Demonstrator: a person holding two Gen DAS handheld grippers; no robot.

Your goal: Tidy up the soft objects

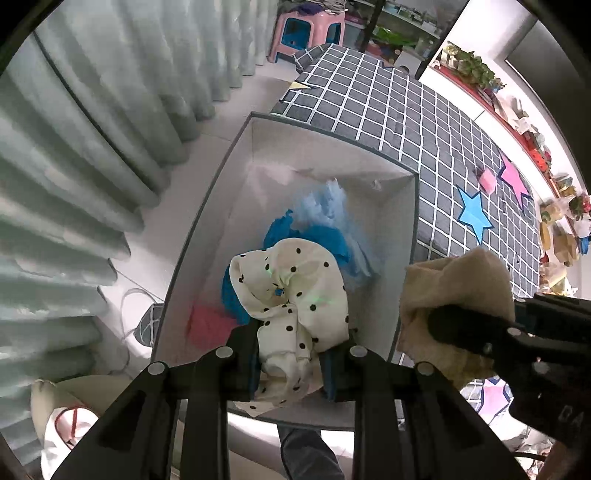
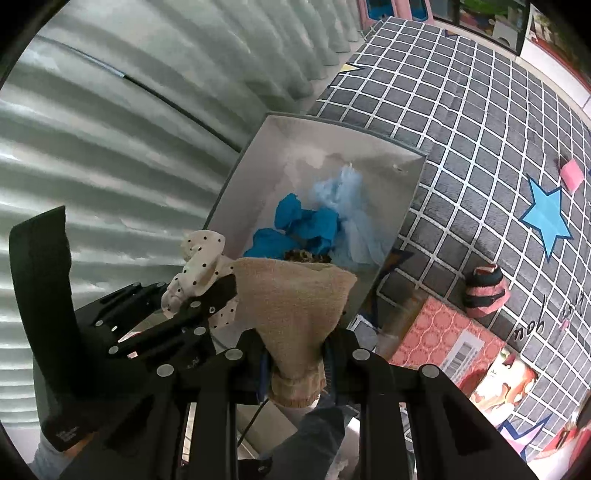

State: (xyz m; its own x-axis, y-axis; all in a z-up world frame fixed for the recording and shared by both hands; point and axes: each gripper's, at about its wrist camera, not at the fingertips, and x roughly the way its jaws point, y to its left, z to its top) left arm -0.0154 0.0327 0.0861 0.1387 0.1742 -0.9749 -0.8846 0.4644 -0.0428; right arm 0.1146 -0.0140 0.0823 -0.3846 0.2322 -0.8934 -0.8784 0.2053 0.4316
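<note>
My left gripper (image 1: 291,354) is shut on a white polka-dot cloth (image 1: 295,288), which hangs over the near end of a grey storage box (image 1: 240,184). In the box lie a bright blue cloth (image 1: 321,240), pale blue tulle (image 1: 328,203) and a red-pink cloth (image 1: 207,325). My right gripper (image 2: 295,354) is shut on a beige knitted cloth (image 2: 295,302), held just above the box's (image 2: 236,184) near right rim. The right wrist view shows the left gripper (image 2: 207,306) close on the left with the dotted cloth (image 2: 199,266). The left wrist view has the right gripper (image 1: 461,332) and beige cloth (image 1: 461,277) at right.
The box stands on the floor between a pale curtain (image 1: 92,166) and a bed with a grey checked cover (image 2: 480,129). On the bed lie a pink-and-black striped sock (image 2: 485,291), a pink sponge (image 2: 571,172) and a pink patterned carton (image 2: 443,332). A pink stool (image 1: 306,29) stands beyond.
</note>
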